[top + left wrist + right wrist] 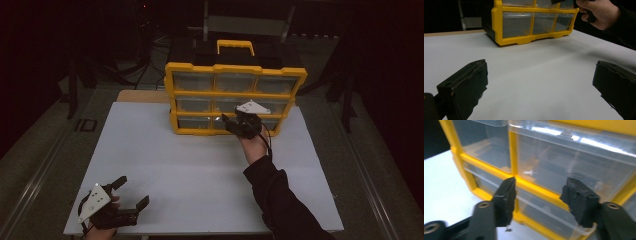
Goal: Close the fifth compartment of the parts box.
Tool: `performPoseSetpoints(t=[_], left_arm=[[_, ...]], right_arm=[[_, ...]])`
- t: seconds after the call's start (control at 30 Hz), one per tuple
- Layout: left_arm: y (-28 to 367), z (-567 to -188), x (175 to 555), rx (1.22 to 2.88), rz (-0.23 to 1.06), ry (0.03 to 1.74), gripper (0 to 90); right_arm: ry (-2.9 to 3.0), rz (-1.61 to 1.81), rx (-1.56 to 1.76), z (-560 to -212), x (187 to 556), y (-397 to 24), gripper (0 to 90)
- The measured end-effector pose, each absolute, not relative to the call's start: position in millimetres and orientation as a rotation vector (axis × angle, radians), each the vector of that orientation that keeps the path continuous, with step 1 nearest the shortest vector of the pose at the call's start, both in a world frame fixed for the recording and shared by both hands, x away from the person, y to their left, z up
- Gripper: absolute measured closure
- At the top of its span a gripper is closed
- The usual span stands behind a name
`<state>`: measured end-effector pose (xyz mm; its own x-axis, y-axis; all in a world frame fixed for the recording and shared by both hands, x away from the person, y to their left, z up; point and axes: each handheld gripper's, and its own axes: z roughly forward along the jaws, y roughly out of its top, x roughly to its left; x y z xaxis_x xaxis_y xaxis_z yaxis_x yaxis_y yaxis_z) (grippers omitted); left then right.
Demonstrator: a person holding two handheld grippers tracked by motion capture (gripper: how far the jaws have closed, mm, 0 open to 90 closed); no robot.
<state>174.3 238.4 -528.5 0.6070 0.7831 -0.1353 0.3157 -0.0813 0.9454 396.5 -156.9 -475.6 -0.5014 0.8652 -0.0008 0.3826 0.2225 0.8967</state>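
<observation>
High view: yellow drawer organizer (pixel 235 97) stands upright at the far middle of the white table (pixel 165 165); right gripper (pixel 239 123) at its bottom row, left gripper (pixel 131 194) idle at the near left edge, fingers apart, nothing between.

Left gripper view: clear drawers in a yellow frame, well ahead.

Right gripper view: fingers (pixel 579 200) apart, gripping nothing, in front of a clear drawer (pixel 571 162). Best centre on the drawer lip before closing, then pull straight.

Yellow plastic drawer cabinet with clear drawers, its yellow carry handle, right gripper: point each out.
Yellow plastic drawer cabinet (pixel 192 93), high view, frame's left crossbar.
Yellow carry handle (pixel 235 44), high view, top bar.
Right gripper (pixel 537 192), right gripper view, between its open jaws.
</observation>
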Motion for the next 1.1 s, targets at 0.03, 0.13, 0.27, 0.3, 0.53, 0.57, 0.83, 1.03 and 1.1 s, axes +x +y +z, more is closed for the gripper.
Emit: performPoseSetpoints(t=[0.03, 0.13, 0.27, 0.3, 0.53, 0.57, 0.83, 1.03, 1.1], left_arm=[[238, -528, 174, 1.665, 0.498, 0.922, 0.0], [238, -528, 174, 1.665, 0.498, 0.922, 0.0], [238, -528, 174, 1.665, 0.496, 0.921, 0.0], [238, -529, 174, 1.664, 0.496, 0.921, 0.0], [238, -528, 174, 1.668, 0.493, 0.923, 0.0], [238, -528, 174, 1.668, 0.493, 0.923, 0.0], [238, -529, 174, 1.666, 0.494, 0.921, 0.0], [238, -528, 174, 1.666, 0.494, 0.921, 0.0], [238, -528, 174, 1.666, 0.494, 0.922, 0.0]], right_arm=[[2.001, 1.248, 1.145, -476, 396, -157, 38.4], [1.993, 1.246, 1.151, -475, 392, -155, 29.0], [1.999, 1.252, 1.175, -475, 389, -155, 17.2], [2.010, 1.254, 1.178, -475, 389, -155, 14.5], [2.074, 1.251, 1.136, -479, 387, -157, 9.4], [2.074, 1.251, 1.136, -479, 387, -157, 9.4], [2.134, 1.315, 1.068, -482, 385, -164, 9.7], [2.133, 1.360, 1.056, -480, 383, -172, 13.8], [2.141, 1.364, 1.050, -479, 382, -174, 13.9]])
